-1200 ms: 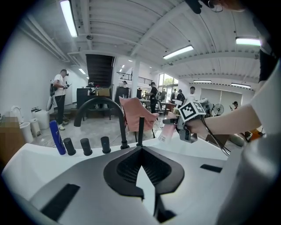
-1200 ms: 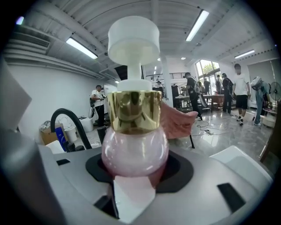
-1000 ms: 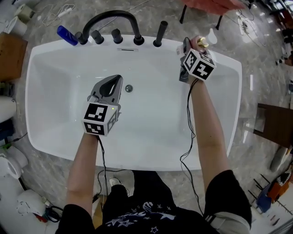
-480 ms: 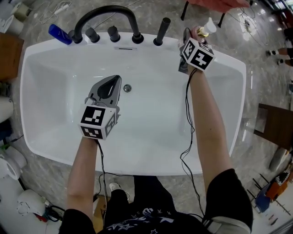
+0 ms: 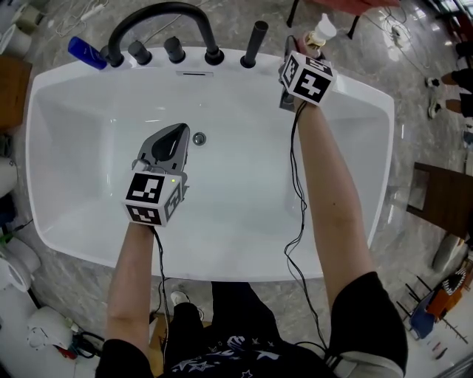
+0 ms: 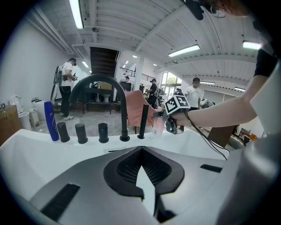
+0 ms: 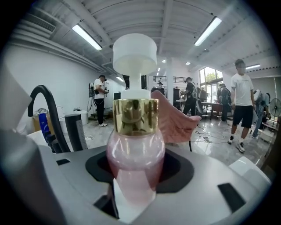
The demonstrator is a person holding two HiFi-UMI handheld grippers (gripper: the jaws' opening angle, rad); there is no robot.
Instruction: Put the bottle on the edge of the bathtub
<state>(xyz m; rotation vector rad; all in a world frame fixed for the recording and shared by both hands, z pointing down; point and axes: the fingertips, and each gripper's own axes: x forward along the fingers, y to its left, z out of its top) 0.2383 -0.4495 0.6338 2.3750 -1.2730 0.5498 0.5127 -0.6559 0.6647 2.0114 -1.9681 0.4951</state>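
A pink bottle [image 5: 319, 33] with a gold collar and a white pump top stands upright between the jaws of my right gripper [image 5: 304, 50], which is shut on it. In the right gripper view its pink body [image 7: 135, 154] fills the gap between the jaws. It is at the back right rim of the white bathtub [image 5: 355, 85], just right of the black hand shower [image 5: 256, 40]; I cannot tell whether its base touches the rim. My left gripper [image 5: 177, 131] hangs over the tub's inside near the drain [image 5: 199, 138], shut and empty. The left gripper view also shows the bottle [image 6: 158, 126].
A black arched faucet [image 5: 159, 15] and black knobs [image 5: 174, 50] line the back rim. A blue bottle [image 5: 87, 53] lies at the back left corner. Marble floor surrounds the tub, with a dark wooden piece [image 5: 443, 199] on the right. People stand in the background.
My right gripper has carried the pink bottle farther toward the tub's back rim. The left gripper has stayed over the tub's inside near the drain.
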